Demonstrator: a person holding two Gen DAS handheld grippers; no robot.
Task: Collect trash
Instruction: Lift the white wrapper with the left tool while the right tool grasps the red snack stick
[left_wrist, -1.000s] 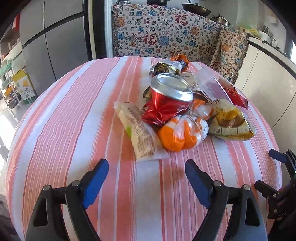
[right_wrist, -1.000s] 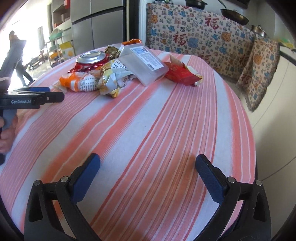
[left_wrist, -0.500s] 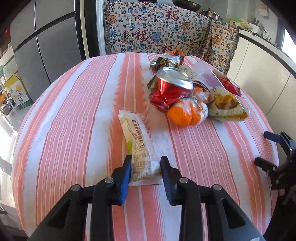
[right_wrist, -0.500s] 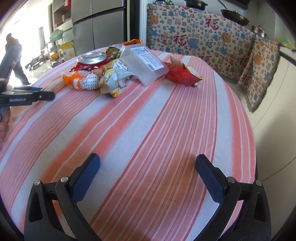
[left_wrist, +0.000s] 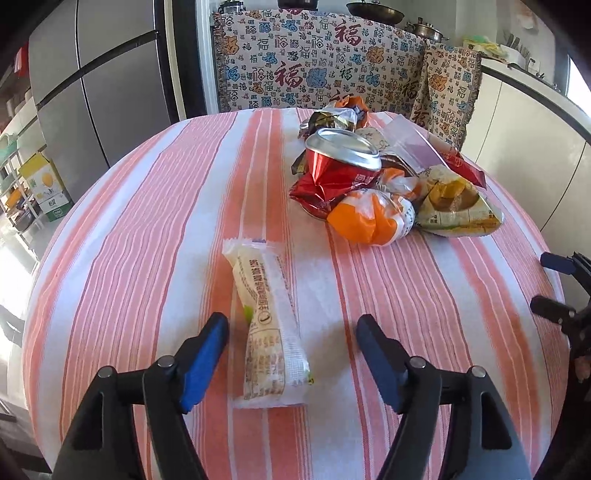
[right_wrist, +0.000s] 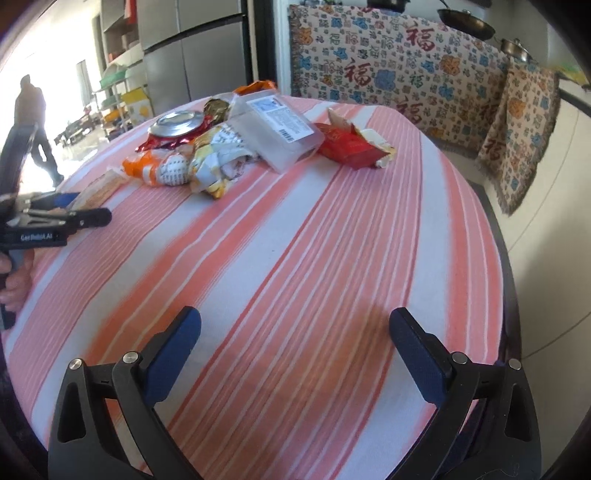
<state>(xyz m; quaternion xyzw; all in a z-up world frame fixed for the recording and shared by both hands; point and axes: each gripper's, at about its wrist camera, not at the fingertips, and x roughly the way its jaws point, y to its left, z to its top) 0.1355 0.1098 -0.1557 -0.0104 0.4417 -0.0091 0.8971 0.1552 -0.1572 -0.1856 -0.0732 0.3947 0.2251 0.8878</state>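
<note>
The left gripper hangs low over the striped tablecloth with its blue fingers spread wide, holding nothing. Between them lies the pale snack wrapper, flat on the cloth. Its long axis runs straight away from the gripper, almost in line with the fingers, tilting slightly left at its far, crimped end; the near end reaches back between the fingertips, closer to the left one, with a gap to both. Ahead and to the right of this gripper sits the trash heap: a crushed red can with its silver top up, an orange wrapper touching its near side, and a yellow wrapper further right. The right gripper also stands wide and empty above bare cloth, the heap well ahead and left of it, a clear plastic box and red carton on its right flank.
</note>
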